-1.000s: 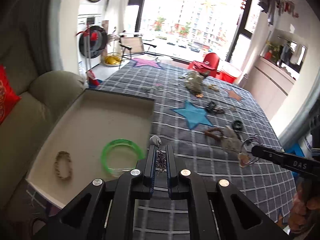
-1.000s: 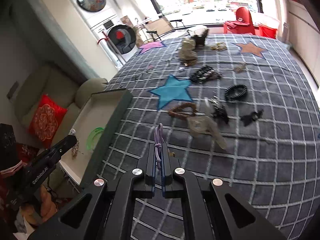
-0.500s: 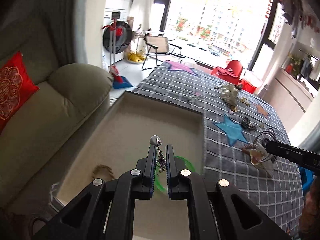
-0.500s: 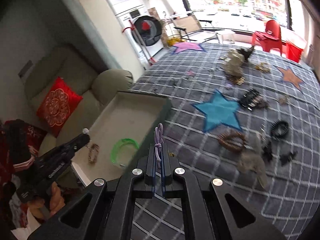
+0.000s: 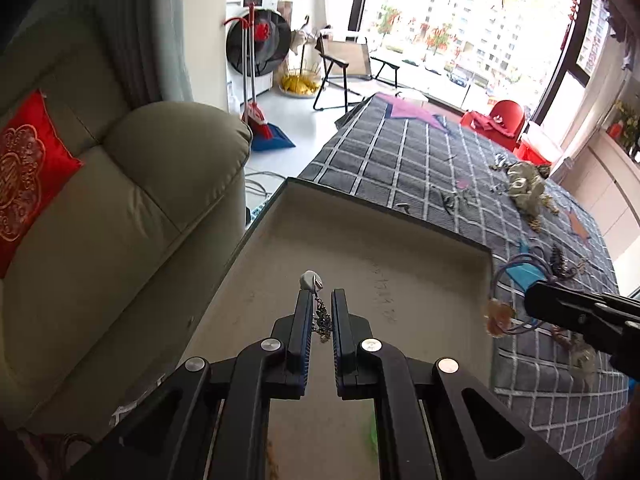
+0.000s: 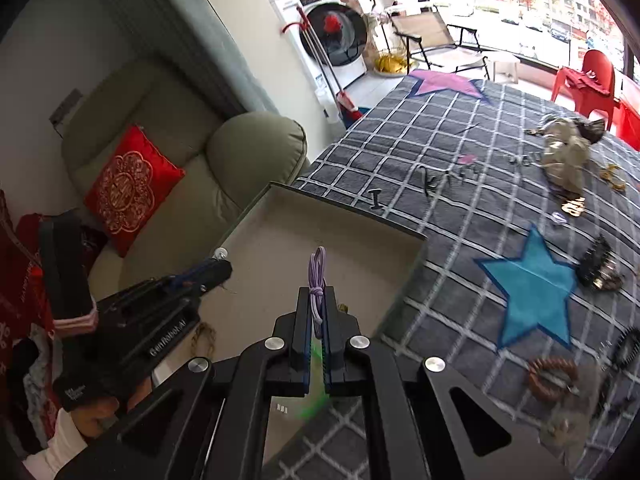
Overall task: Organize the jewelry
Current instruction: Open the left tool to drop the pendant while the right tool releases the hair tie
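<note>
My left gripper (image 5: 321,300) is shut on a thin dark chain (image 5: 322,320) with a silver pendant (image 5: 311,280) sticking up at the fingertips. It hangs over the shallow beige tray (image 5: 360,248). My right gripper (image 6: 318,292) is shut on a purple cord necklace (image 6: 318,270), also above the tray (image 6: 320,228). In the left wrist view the right gripper (image 5: 560,312) comes in from the right, and the cord's loops and a peach pendant (image 5: 498,316) dangle by the tray's right wall. A hand holds the left gripper (image 6: 212,270) at the tray's left rim.
A woven bracelet (image 6: 204,334) and a green bangle (image 6: 316,350), mostly hidden by my fingers, lie in the tray. Loose jewellery, a dark hair clip (image 6: 598,266) and a brown ring (image 6: 552,372) are scattered over the checked bedspread (image 6: 460,140). A sofa with a red cushion (image 5: 24,172) stands to the left.
Both grippers have swung left, from over the checked bedspread to above the tray, still gripping the chain and the purple cord. The green bangle and woven bracelet slid under the fingers.
</note>
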`<move>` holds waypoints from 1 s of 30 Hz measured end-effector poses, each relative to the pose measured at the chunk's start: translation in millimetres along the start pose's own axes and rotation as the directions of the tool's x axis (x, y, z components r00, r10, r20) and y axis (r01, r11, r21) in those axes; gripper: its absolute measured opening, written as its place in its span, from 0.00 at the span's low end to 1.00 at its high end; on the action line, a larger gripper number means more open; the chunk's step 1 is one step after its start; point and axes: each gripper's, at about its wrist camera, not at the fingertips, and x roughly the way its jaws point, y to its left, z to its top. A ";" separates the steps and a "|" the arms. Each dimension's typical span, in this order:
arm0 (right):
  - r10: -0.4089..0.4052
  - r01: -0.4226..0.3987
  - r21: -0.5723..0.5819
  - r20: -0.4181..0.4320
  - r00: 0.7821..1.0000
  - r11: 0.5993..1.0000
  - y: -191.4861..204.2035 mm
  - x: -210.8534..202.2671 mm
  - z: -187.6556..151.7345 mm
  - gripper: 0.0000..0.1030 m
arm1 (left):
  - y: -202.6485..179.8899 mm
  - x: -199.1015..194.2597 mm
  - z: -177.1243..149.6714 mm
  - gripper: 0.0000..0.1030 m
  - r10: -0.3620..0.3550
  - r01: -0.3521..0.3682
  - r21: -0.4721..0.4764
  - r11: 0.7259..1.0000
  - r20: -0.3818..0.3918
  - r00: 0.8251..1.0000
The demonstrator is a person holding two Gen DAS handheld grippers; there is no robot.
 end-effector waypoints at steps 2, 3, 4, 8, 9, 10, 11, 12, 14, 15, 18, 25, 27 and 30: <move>0.008 -0.008 0.003 -0.015 1.000 1.000 -1.8 14.0 5.6 0.04 | -1.1 9.3 4.0 0.11 0.014 -0.014 0.004 1.000 -0.009 1.000; 0.012 -0.012 0.008 -0.023 1.000 1.000 -3.3 20.9 8.0 0.04 | -1.8 13.8 6.3 0.11 0.018 -0.018 0.006 1.000 -0.014 1.000; 0.016 -0.015 0.014 -0.031 0.999 1.000 -5.0 27.8 10.2 0.04 | -2.4 18.0 8.1 0.11 0.022 -0.021 0.007 1.000 -0.016 1.000; 0.016 -0.015 0.029 -0.061 0.998 0.999 -10.9 52.3 15.7 0.04 | -4.3 30.3 12.0 0.11 0.039 -0.039 0.012 0.999 -0.022 0.999; 0.016 -0.013 0.034 -0.067 0.998 0.999 -13.3 57.5 16.2 0.04 | -4.8 32.8 11.9 0.11 0.041 -0.041 0.014 0.999 -0.025 0.999; 0.013 -0.010 0.039 -0.075 0.997 0.999 -16.0 63.2 16.7 0.04 | -4.6 34.6 11.4 0.11 0.042 -0.042 0.014 0.999 -0.030 0.999; 0.010 -0.007 0.044 -0.081 0.997 0.999 -18.9 68.1 16.9 0.04 | -4.8 38.1 11.0 0.11 0.045 -0.045 0.013 0.999 -0.038 0.998; 0.009 -0.005 0.047 -0.084 0.996 0.999 -20.7 70.9 17.0 0.04 | -4.6 39.8 10.9 0.11 0.048 -0.048 0.013 0.999 -0.043 0.998; -0.002 0.006 0.049 -0.092 0.996 0.999 -24.1 76.9 16.7 0.04 | -4.3 43.9 10.4 0.11 0.058 -0.057 0.016 0.998 -0.051 0.997; -0.009 0.013 0.048 -0.096 0.995 0.999 -25.7 79.7 17.1 0.04 | -3.9 45.2 10.3 0.11 0.065 -0.065 0.017 0.998 -0.052 0.996; -0.016 0.022 0.051 -0.112 0.994 0.998 -30.4 86.0 17.7 0.04 | -2.9 50.8 9.6 0.11 0.088 -0.087 0.019 0.996 -0.065 0.994; -0.046 0.054 0.054 -0.134 0.990 0.997 -33.2 92.4 18.6 0.05 | 0.3 52.9 6.1 0.74 0.133 -0.133 0.002 0.991 -0.059 0.989; -0.045 0.053 0.061 -0.133 0.990 0.997 -34.2 89.9 18.4 0.05 | -1.3 49.9 6.4 0.74 0.136 -0.135 0.009 0.991 -0.042 0.990; -0.048 0.056 0.071 -0.107 0.993 0.996 -36.4 77.8 18.4 0.05 | -4.1 49.5 7.1 0.74 0.130 -0.129 0.023 0.991 -0.047 0.990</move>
